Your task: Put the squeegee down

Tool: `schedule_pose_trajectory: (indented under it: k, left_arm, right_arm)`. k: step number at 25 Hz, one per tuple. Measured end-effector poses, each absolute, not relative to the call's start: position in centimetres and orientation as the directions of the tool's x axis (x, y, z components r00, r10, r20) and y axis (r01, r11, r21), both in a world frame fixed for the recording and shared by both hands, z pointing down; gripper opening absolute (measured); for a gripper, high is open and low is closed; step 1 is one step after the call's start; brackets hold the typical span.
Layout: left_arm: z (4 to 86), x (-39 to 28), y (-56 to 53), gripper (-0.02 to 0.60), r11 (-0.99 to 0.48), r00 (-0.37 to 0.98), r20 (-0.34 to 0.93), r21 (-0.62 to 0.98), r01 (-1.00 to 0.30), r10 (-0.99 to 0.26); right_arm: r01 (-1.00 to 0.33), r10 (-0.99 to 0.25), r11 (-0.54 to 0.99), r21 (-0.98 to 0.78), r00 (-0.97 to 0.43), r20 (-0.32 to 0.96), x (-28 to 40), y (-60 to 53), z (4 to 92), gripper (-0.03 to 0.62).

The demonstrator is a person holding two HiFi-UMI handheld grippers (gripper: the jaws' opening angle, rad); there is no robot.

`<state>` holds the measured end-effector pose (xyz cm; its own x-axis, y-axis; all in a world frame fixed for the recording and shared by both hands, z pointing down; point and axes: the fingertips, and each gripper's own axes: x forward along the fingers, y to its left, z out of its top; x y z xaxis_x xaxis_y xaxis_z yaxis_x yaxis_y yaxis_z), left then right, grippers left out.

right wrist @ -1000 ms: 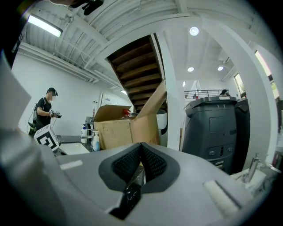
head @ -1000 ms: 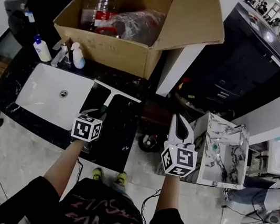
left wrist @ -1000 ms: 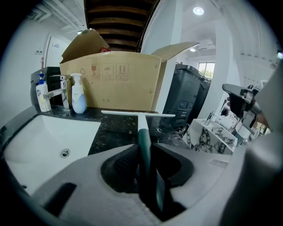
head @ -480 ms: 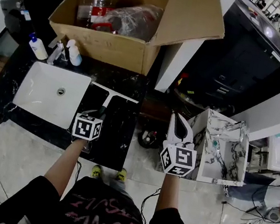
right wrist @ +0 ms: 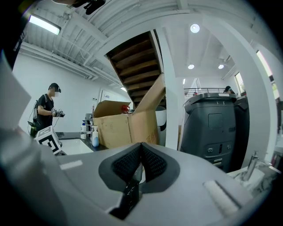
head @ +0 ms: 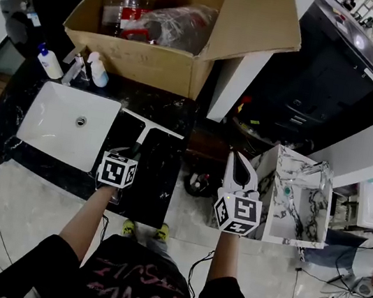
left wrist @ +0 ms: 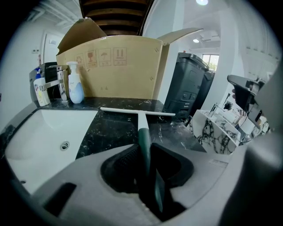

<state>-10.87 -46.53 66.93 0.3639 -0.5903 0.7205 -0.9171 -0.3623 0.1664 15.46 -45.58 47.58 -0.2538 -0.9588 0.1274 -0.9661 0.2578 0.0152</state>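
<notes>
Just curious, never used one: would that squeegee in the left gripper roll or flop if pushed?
Probably no rolling: the squeegee has a long crossbar that should stop it. It looks stiff; the thin handle runs straight from the left gripper. Likely light, being so slim.

Both forearms reach forward from dark sleeves, the left forearm (head: pixel 85 223) angled slightly inward, the right forearm (head: pixel 224 261) straight ahead. The left gripper (left wrist: pixel 143 154) tilts downward with its jaws clamped on the squeegee (left wrist: pixel 142 128) handle. The right gripper (right wrist: pixel 140 150) points roughly level, its jaws pressed together with nothing between them.
</notes>
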Motion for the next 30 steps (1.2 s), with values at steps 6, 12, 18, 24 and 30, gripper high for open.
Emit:
schedule_pose_trajectory:
  k: [6,12,18,24,30]
  left_arm:
    - [67.4,-10.8,-46.4,0.106,-0.364,0.361,0.733,0.164,-0.917,-0.577]
    - [67.2,-10.3,-46.6,0.138,-0.391,0.398,0.716,0.187,-0.901,-0.574]
    - [66.7,-10.5,-46.3,0.158,-0.41,0.407,0.704,0.178,-0.894,-0.582]
    - [65.3,-11.3,-46.1,0.156,-0.416,0.408,0.667,0.159,-0.895,-0.623]
    - [62.9,-12.2,-46.3,0.134,-0.411,0.4,0.626,0.137,-0.902,-0.67]
  right_arm:
    - [-0.968,-0.961,0.248,0.017,-0.244,0.13,16.1,-45.4,47.7,0.005]
    - [-0.971,-0.964,0.238,0.013,-0.234,0.125,16.4,-45.3,47.8,0.005]
    - [-0.972,-0.966,0.234,0.005,-0.232,0.113,16.0,-45.0,47.5,0.005]
    - [-0.974,-0.969,0.226,-0.001,-0.225,0.106,15.7,-44.5,47.4,0.005]
    - [-0.975,-0.969,0.224,-0.002,-0.223,0.108,15.3,-43.7,47.4,0.005]
